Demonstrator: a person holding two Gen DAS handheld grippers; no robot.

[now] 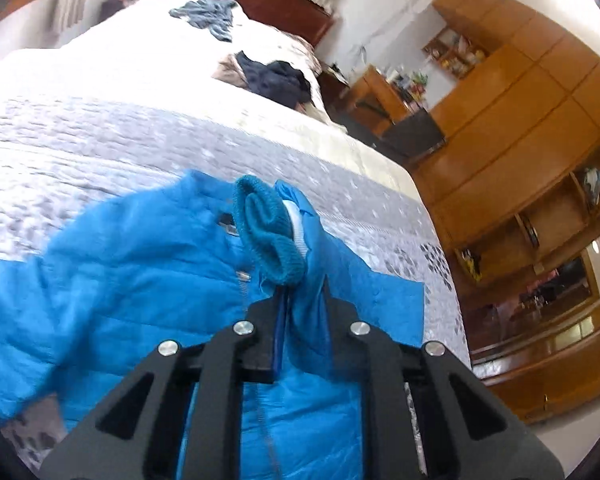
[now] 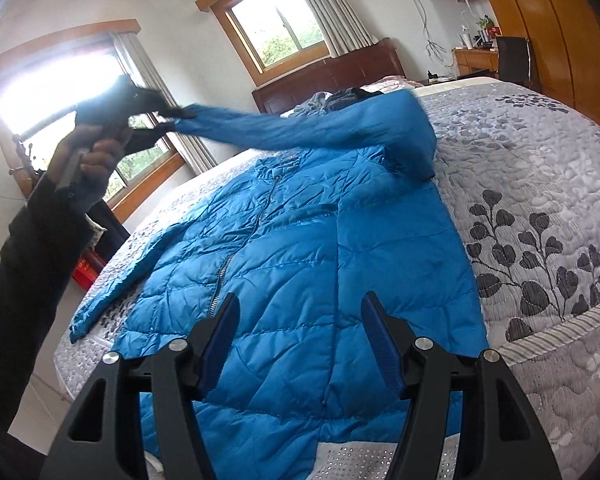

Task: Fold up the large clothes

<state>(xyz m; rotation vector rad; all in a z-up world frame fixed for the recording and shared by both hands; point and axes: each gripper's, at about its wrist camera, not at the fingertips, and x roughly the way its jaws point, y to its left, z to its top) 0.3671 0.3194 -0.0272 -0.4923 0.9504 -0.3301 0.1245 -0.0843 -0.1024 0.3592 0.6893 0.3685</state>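
A blue puffer jacket (image 2: 300, 248) is spread front-up on the grey leaf-print bedspread (image 2: 540, 216), zip closed. 1 sleeve (image 2: 284, 128) is lifted off the bed and stretched sideways, its knit cuff (image 1: 272, 236) pinched in the left gripper (image 1: 300, 300), which looks clamped tight, though it's blurry from the other view. The right gripper (image 2: 296, 320) is held over the jacket's hem, jaws spread wide, nothing gripped.

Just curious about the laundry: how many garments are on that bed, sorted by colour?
Bright blue: 1, the jacket, one sleeve held in the left gripper
Grey-blue: 1, crumpled garment
Dark navy: 1, heap
Total: 3
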